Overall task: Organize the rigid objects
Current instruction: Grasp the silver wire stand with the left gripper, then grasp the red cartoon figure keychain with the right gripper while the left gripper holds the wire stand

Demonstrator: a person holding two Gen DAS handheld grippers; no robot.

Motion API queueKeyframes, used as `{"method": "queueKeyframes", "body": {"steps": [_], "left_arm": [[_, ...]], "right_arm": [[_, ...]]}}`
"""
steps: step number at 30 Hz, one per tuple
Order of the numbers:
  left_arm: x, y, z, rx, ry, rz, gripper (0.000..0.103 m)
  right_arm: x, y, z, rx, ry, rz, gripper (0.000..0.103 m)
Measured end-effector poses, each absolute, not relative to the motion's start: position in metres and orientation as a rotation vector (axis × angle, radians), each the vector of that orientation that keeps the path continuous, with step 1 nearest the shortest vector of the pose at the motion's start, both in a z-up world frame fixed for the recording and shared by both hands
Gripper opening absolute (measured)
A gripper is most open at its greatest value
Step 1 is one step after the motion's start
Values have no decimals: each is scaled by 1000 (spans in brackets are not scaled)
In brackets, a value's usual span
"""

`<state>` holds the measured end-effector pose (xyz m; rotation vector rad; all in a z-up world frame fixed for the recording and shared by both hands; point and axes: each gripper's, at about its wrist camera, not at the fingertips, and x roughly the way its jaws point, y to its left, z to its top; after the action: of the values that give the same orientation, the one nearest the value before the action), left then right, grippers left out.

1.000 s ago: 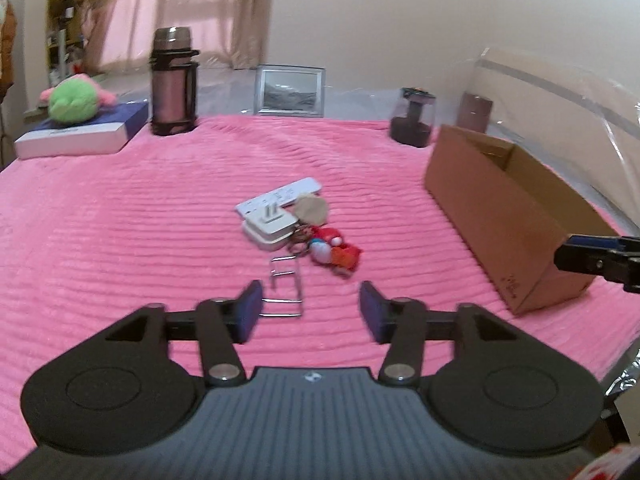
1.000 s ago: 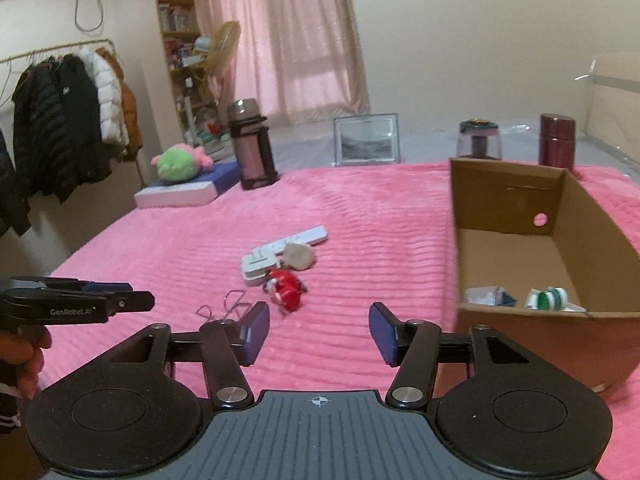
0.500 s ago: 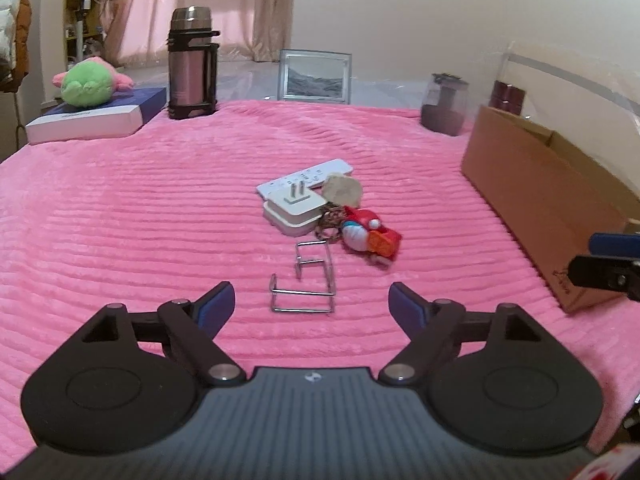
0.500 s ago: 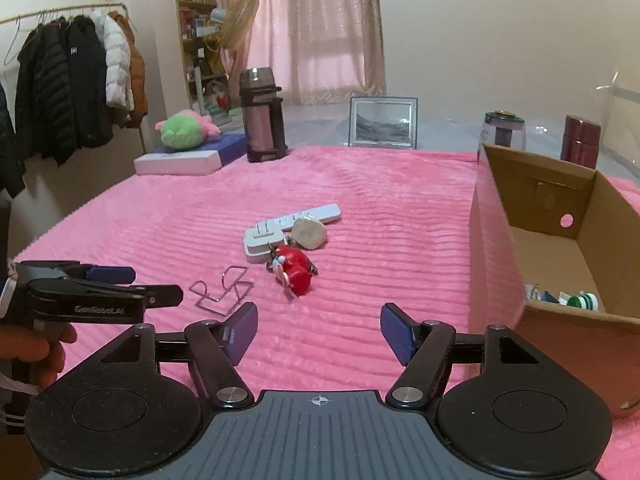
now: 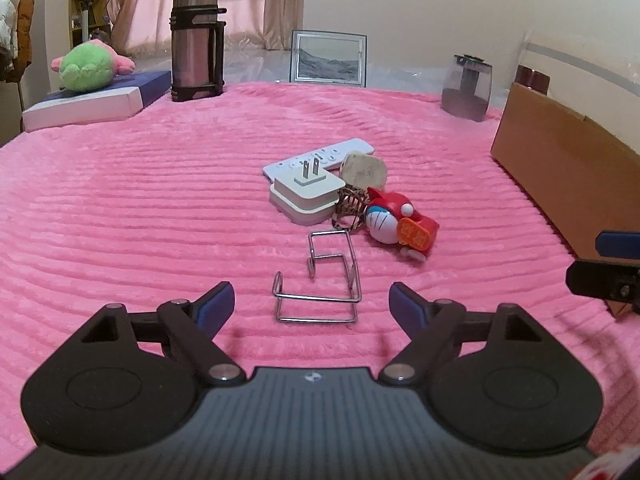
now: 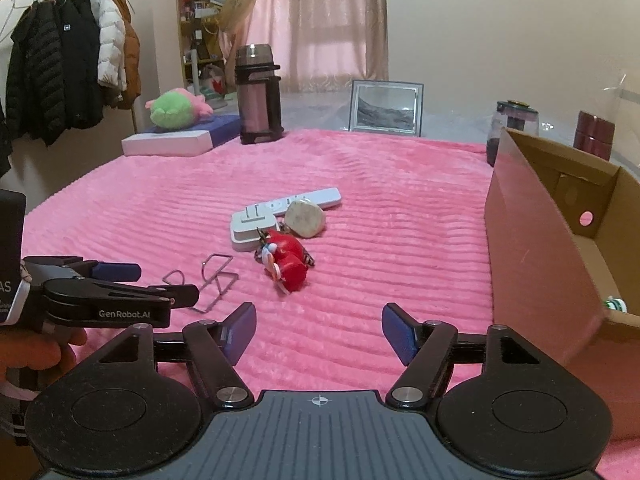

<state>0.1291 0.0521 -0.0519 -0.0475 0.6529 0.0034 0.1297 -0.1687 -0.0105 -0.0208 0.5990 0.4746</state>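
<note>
The left gripper [image 5: 311, 305] is hovering with its jaws spread wide and gripping nothing, the bent wire stand [image 5: 320, 280] lying on the pink blanket [image 5: 120, 208] just ahead at twelve o'clock. Beyond it, the white plug adapter [image 5: 306, 197], remote [image 5: 320, 158], beige stone [image 5: 366, 171] and red toy [image 5: 402, 224] are clustering together. The right gripper [image 6: 319, 330] is likewise hanging wide apart and empty, with the cardboard box [image 6: 560, 256] sitting at two o'clock.
</note>
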Motion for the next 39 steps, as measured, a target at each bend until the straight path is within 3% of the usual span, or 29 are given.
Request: {"method": "queueKeyframes", "body": {"steps": [8,23,39], "left_arm": [[151,51,-65,-53,659,2,79],[161,53,-76,-90,645,26,50],[155,78,-63,-96,630,40,49]], "right_arm": [[150,-162,-29,-15,622,456,72],[163,-158,-44,-1,656,449,73],[187,-142,-50,-5,666,490,73]]}}
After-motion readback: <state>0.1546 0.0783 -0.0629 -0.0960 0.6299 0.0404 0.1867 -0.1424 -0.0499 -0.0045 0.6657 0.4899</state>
